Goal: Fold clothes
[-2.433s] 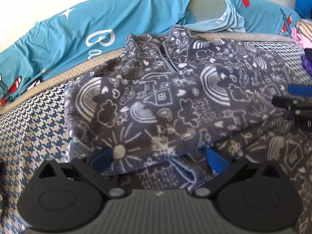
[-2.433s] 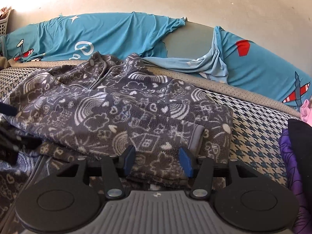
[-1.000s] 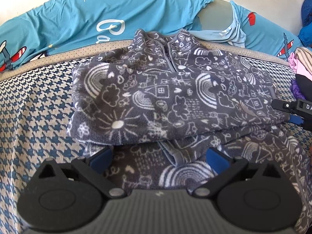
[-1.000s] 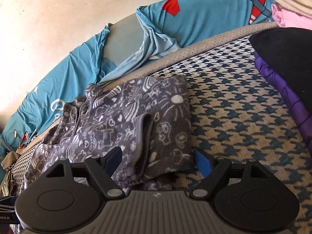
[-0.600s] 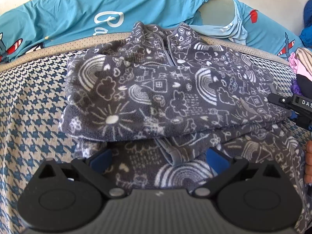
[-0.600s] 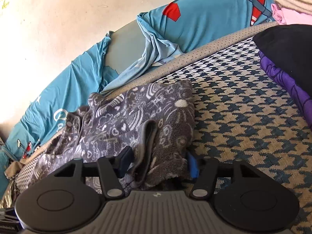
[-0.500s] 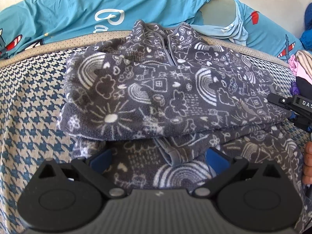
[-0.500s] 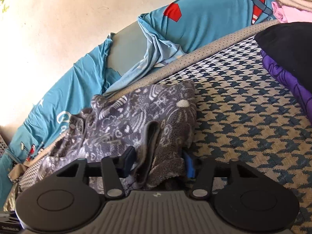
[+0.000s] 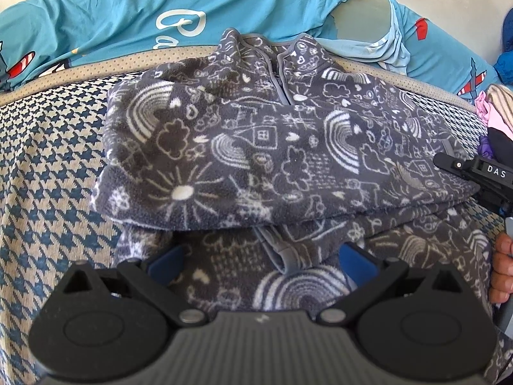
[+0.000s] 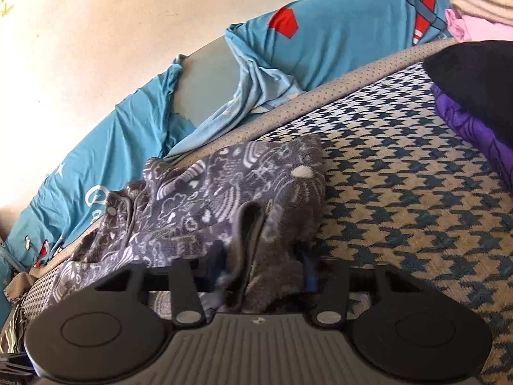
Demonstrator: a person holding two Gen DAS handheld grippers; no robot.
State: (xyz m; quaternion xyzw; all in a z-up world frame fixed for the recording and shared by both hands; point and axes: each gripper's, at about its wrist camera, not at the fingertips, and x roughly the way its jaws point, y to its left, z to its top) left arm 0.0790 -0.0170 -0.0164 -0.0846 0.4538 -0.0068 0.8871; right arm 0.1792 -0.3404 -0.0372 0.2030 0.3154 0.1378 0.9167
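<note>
Right gripper (image 10: 261,268): jaws closing on a bunched edge of the grey fleece top (image 10: 224,199), with the trimmed cuff or hem standing up between the blue pads (image 10: 308,276). The fabric already looks pinched. A grip at this outer corner probably gives control of the whole right side for the next fold.

Left gripper (image 9: 261,258): jaws spread wide, blue pads (image 9: 357,261) resting on or just above the lower layer of the same top. Nothing is clamped. It appears to wait over the near hem, ready to take the matching corner.

The top (image 9: 272,147) lies on the houndstooth bed cover (image 9: 48,173), its upper part already doubled over the lower, collar and zip pointing toward the far edge. That lie suits a second fold across.

At the right rim of the left view, the other gripper's black body (image 9: 481,173) and a fingertip (image 9: 501,266) of the person.

Farther: black and purple folded clothes (image 10: 474,96) sit stacked well apart on the right, likely finished pieces. Beyond, a blue printed sheet (image 9: 160,9) along the wall.
</note>
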